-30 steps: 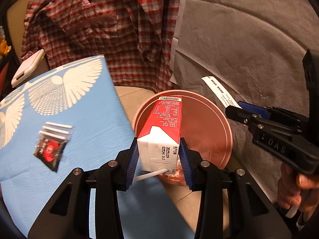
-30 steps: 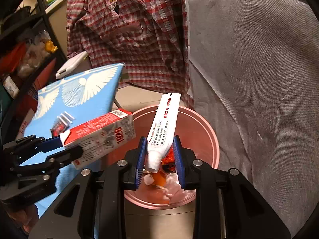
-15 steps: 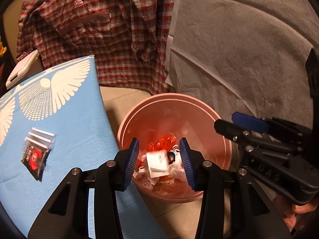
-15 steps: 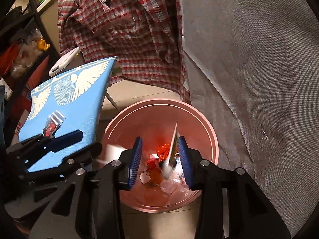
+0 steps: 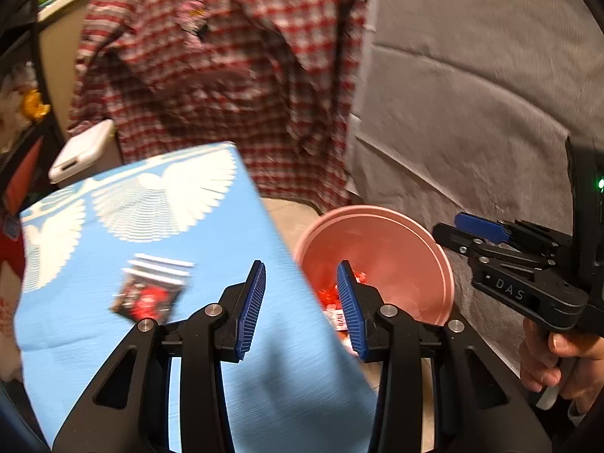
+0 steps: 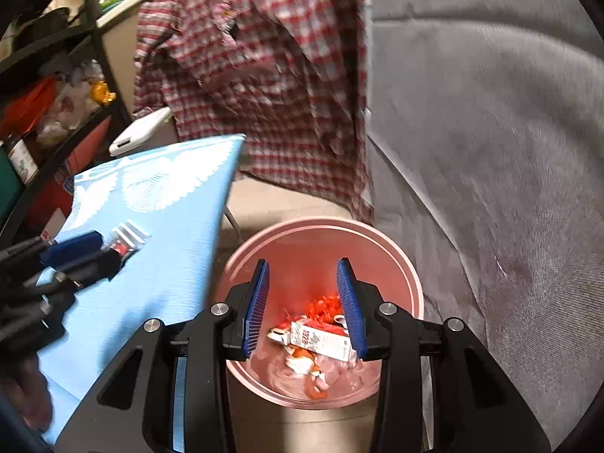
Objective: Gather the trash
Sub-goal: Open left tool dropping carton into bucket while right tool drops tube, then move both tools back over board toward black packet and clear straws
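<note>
Both sets of fingers now empty and parted, left gripper [image 5: 300, 307] over the blue bench [image 5: 113, 339], right gripper [image 6: 304, 307] above pink bin [image 6: 400, 264]; carton [image 6: 321, 338] dropped inside.

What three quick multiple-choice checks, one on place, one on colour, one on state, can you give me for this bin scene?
1. Where does the red-and-white carton lie?
A. on the blue table
B. inside the round pink plastic bin
C. on the grey sofa

2. What colour is the winged-pattern tabletop?
A. light blue
B. green
C. yellow

3. How do the right gripper jaws stand?
A. clamped on a tube
B. clamped on the carton
C. apart, holding nothing

Answers: 1 B, the carton rests among the trash at the bin's bottom. 2 A, the tabletop is light blue with white wings. 3 C, the blue pads stand apart above the bin with nothing between them.
</note>
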Demonstrator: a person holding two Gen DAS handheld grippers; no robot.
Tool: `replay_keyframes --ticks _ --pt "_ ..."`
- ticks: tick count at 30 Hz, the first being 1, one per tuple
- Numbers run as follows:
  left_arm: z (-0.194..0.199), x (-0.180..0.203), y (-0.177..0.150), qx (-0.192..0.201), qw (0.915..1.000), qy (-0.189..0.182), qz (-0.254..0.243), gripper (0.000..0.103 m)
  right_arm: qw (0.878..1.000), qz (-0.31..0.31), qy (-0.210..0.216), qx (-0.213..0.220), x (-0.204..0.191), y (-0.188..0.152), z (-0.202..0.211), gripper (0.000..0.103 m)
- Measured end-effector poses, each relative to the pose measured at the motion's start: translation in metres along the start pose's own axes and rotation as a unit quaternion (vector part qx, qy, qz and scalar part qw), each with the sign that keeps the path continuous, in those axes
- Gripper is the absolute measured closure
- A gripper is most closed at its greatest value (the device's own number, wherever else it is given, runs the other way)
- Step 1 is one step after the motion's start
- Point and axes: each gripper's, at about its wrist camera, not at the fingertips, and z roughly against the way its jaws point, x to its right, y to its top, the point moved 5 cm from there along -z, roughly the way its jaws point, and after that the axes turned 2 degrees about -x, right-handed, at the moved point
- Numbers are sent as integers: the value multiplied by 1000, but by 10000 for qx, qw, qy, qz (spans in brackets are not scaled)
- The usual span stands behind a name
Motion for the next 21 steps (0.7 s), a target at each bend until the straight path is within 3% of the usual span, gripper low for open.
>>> replay_keyframes --ticks 6,11,21 --pt "41 -58 -8 263 9988 113 404 64 9992 151 252 278 -35 6 15 68" --pt "70 -107 -18 442 9953 276 822 65 9965 408 602 420 -77 8 22 89" --pt "88 -178 -40 543 9875 638 1335 70 9876 1070 1087 373 -163 6 -6 92"
